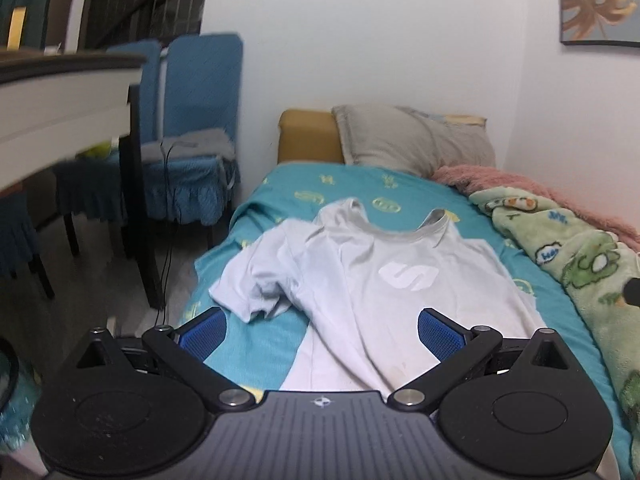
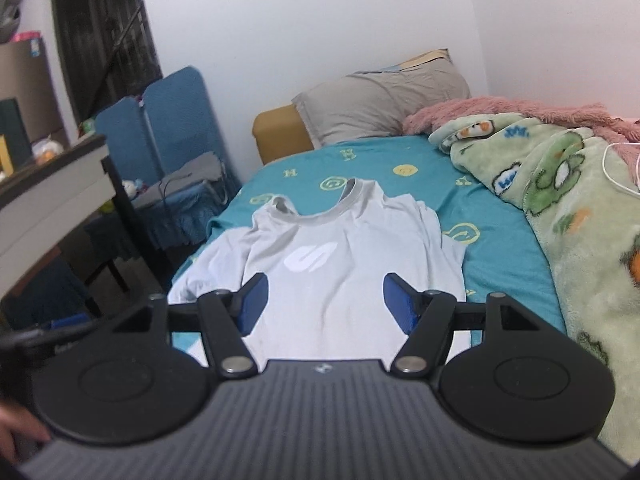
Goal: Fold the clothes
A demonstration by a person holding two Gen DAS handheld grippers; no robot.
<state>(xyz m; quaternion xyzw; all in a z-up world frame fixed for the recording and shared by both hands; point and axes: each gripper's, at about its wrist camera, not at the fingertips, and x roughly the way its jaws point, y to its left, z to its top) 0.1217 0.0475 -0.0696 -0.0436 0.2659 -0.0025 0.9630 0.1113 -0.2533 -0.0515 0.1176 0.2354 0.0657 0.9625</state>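
Both grippers, left [image 1: 322, 334] and right [image 2: 324, 304], gape empty above the T-shirt [image 2: 340, 280]; green blanket [image 2: 580, 240] crowds frame right (pillow [image 2: 380, 108] beyond).

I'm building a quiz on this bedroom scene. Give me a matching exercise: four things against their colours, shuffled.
Things:
1. T-shirt
2. Bed sheet
3. Pillow
4. Fluffy blanket by the wall

Colours:
A. pink
B. grey-beige
C. white with a grey collar
D. teal with yellow smileys

Pairs: 1-C, 2-D, 3-B, 4-A
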